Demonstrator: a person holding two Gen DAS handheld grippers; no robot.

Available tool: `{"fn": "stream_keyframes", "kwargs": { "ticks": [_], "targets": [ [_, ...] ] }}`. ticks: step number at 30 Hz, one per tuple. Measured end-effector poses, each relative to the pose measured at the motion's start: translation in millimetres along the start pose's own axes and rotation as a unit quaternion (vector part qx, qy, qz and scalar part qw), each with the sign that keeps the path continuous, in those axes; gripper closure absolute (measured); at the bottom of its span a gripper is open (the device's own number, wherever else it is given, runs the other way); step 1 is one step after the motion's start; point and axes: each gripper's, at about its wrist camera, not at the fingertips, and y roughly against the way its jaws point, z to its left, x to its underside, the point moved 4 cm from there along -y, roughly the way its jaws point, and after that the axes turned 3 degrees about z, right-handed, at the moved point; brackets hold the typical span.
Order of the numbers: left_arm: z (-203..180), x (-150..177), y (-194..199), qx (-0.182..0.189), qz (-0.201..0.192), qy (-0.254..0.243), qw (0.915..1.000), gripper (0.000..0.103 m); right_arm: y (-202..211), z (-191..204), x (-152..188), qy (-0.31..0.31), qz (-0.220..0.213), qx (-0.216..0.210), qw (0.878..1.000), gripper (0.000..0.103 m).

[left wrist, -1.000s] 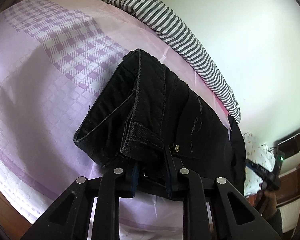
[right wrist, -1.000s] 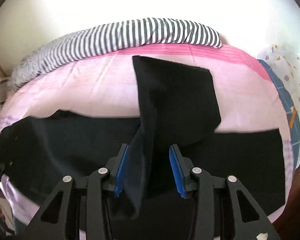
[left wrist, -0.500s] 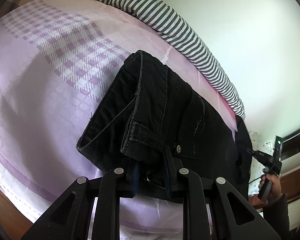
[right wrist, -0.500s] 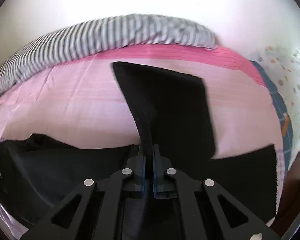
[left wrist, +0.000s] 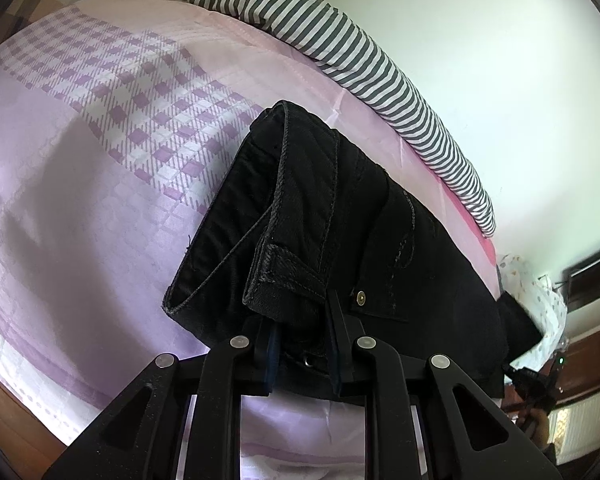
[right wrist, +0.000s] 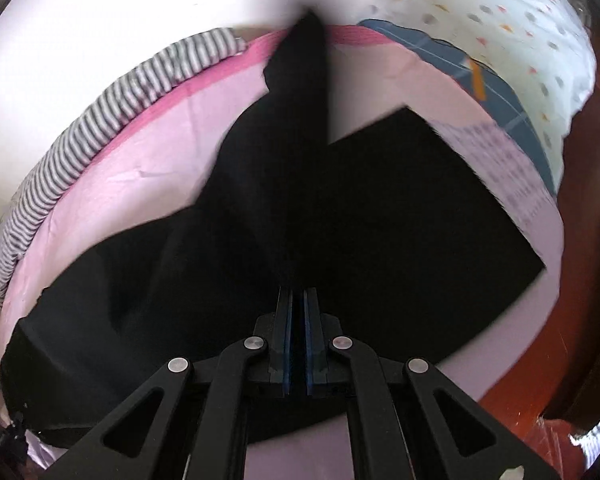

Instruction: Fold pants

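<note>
Black pants (left wrist: 332, 216) lie across a pink and purple checked bed sheet (left wrist: 80, 152). In the left wrist view my left gripper (left wrist: 304, 332) is shut on the waistband, near a belt loop and a brass rivet (left wrist: 359, 298). In the right wrist view my right gripper (right wrist: 298, 300) is shut on one pant leg (right wrist: 296, 120), which rises off the bed as a long blurred strip. The other leg (right wrist: 420, 208) lies flat on the sheet to the right.
A grey-and-white striped cover (left wrist: 360, 52) runs along the wall side of the bed. A white dotted quilt (right wrist: 500, 20) with a blue layer under it sits at the bed's end. Brown wooden floor (right wrist: 580, 340) shows past the bed's edge.
My right gripper shut on the pant leg, then swung sideways and rolled, pulling the leg up into a stretched strip. My left gripper kept its hold on the waistband and stayed put.
</note>
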Motion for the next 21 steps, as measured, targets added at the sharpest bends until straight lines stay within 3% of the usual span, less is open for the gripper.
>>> {"fn": "stream_keyframes", "kwargs": {
  "ticks": [2,5,9,11,15,21],
  "targets": [
    [-0.2,-1.6,1.3,0.0,0.001,0.002,1.0,0.084,0.8,-9.4,1.4,-0.003,-0.008,0.009,1.0,0.102],
    [-2.1,-2.9,3.0,-0.002,0.0,-0.001,1.0,0.084,-1.4,-19.2,-1.3,-0.043,-0.002,-0.048,0.998,0.102],
    [-2.2,-1.6,2.2,-0.007,-0.001,-0.001,1.0,0.084,-4.1,-28.4,-1.3,-0.073,-0.001,-0.088,0.993,0.091],
    [-0.5,-0.7,1.2,-0.009,0.001,0.003,1.0,0.084,-6.8,-30.1,4.7,-0.077,0.004,-0.09,0.993,0.085],
    [0.0,-0.1,-0.4,-0.015,0.001,0.005,0.9999,0.084,-16.5,-33.2,20.8,-0.084,0.02,-0.099,0.991,0.082],
    [1.5,-1.4,-2.5,-0.022,0.005,0.014,0.9996,0.084,-21.3,-35.6,10.1,-0.093,-0.013,-0.128,0.987,0.078]
  ]
}}
